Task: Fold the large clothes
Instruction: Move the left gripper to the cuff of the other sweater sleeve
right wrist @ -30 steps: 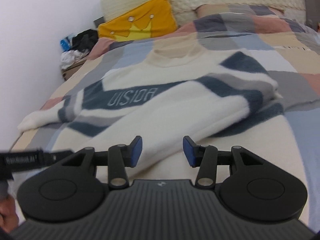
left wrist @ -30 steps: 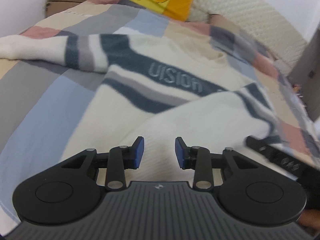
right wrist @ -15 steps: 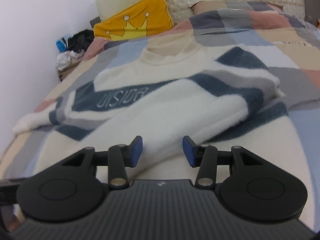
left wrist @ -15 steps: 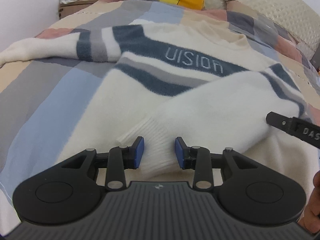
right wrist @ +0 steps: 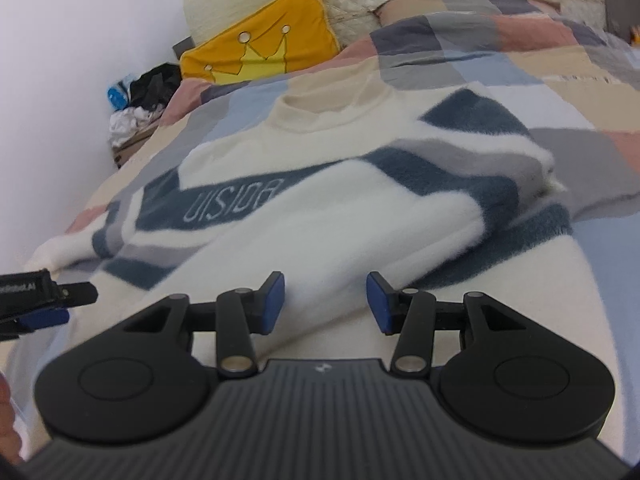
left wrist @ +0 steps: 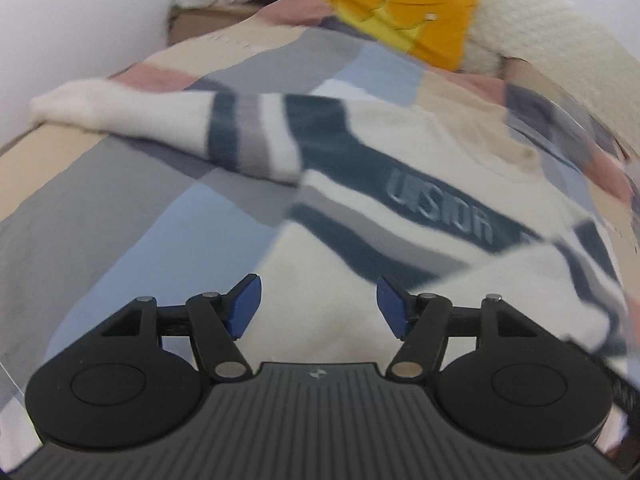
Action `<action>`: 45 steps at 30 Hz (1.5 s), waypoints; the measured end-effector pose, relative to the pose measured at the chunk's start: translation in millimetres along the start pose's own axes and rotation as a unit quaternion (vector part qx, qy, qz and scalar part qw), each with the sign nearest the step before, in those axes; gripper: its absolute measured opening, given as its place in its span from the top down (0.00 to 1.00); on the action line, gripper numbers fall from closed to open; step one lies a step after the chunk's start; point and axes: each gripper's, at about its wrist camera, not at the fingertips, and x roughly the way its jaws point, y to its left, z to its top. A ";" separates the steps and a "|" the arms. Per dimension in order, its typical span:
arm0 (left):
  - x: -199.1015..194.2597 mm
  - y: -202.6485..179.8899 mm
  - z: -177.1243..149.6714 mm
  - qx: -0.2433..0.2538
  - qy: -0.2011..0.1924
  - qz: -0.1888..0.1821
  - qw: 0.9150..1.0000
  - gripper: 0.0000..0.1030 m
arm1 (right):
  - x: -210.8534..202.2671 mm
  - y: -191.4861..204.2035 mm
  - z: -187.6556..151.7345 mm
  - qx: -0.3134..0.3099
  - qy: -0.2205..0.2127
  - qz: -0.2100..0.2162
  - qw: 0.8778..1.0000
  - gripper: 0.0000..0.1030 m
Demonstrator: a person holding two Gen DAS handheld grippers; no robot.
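Fluffy cream sweater [left wrist: 400,184] with blue and grey stripes lies chest-up on the checked bedspread [left wrist: 120,208], its right sleeve [right wrist: 360,216] already folded across the chest and its left sleeve [left wrist: 160,120] stretched out to the far left. My left gripper [left wrist: 319,304] has just been opening, its jaws wide and empty above the near hem. My right gripper [right wrist: 326,302] is half open over the folded sleeve, gripping nothing, so I judge the left sleeve and body folds remain.
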 end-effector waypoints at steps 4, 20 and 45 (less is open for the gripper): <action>16.8 29.5 39.3 -0.031 0.003 0.033 0.999 0.33 | -0.5 -5.3 3.1 0.026 -0.001 0.007 1.000 0.53; 115.4 175.6 94.5 -0.099 -0.001 0.129 0.987 0.27 | 2.3 -4.5 5.6 0.035 -0.013 0.000 0.999 0.52; 141.1 280.2 126.6 -0.351 -0.113 -0.095 0.925 0.18 | 43.3 5.7 7.3 0.031 -0.008 -0.055 0.998 0.52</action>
